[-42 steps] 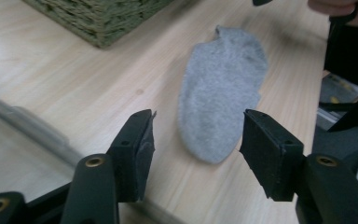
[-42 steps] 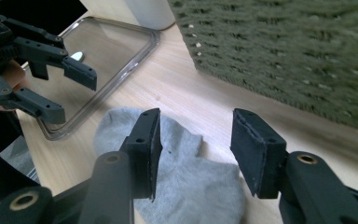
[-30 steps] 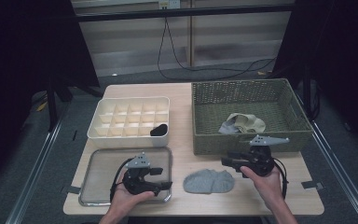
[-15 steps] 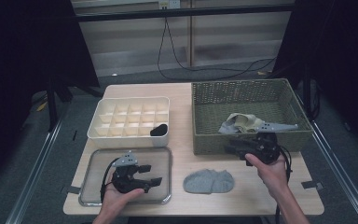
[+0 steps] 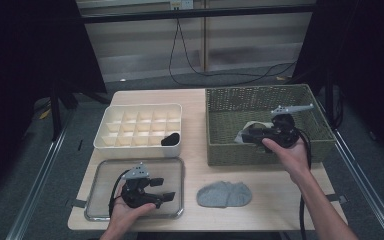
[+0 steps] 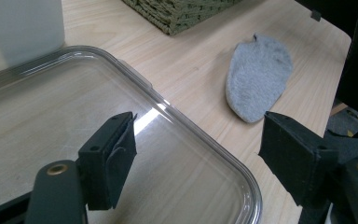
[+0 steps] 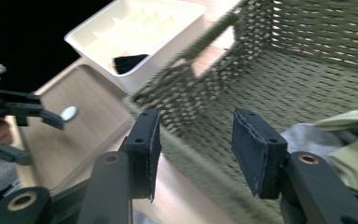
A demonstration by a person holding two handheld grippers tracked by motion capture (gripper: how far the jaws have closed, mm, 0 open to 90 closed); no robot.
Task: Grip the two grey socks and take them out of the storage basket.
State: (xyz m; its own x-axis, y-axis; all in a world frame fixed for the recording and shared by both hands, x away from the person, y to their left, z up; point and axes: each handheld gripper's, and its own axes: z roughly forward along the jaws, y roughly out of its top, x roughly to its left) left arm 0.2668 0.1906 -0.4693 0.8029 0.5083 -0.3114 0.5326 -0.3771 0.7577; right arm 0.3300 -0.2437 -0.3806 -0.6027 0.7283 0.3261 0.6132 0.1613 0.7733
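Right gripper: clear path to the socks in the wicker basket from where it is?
Probably yes. The right gripper hangs over the basket near its front wall with open, empty jaws. The socks lie uncovered on the basket floor just ahead.

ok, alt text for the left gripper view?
Open left gripper with nothing between its jaws, above a clear plastic tray on a wooden table. A grey sock lies flat beyond the tray.

Empty tool (image 7: 193,154) above wicker basket (image 7: 279,60)
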